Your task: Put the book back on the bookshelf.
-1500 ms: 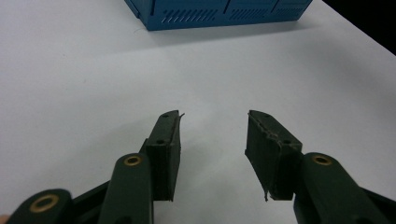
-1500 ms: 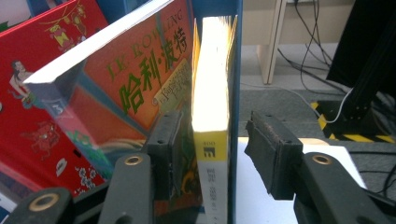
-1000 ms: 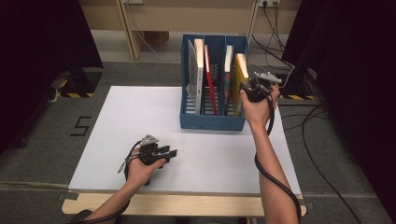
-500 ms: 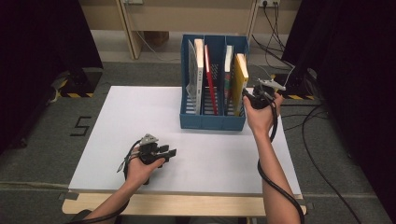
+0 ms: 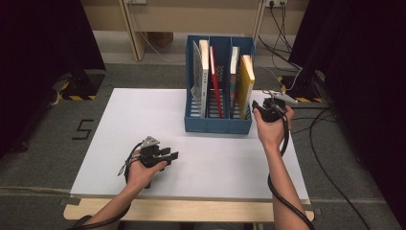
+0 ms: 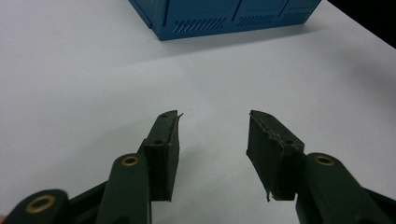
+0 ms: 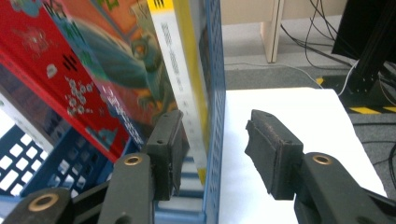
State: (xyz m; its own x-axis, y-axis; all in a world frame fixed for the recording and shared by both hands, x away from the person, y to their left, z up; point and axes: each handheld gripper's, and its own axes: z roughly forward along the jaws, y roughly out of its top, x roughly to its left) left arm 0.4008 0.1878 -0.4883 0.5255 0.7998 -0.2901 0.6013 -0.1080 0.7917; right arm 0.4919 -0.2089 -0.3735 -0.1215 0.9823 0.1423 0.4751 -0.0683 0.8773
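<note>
a person's right gripper (image 5: 261,106) hangs at the right end of a blue file rack (image 5: 219,125) on a white counter (image 5: 143,110), beside the yellow book (image 5: 246,86) that stands in the rack's rightmost slot. in the right gripper view its jaws stand wide apart, one inside the rack close by the yellow book's (image 7: 187,70) spine, the other outside the blue side wall (image 7: 215,93), so that book and wall lie between them; neither pad can be seen pressing on anything. a red book (image 5: 215,86), a pale book (image 5: 203,76) and another book (image 5: 233,72) stand in the other slots. the left gripper (image 5: 168,154) rests low over the bare counter near its front edge, well apart from the rack, its jaws wide open and holding nothing.
</note>
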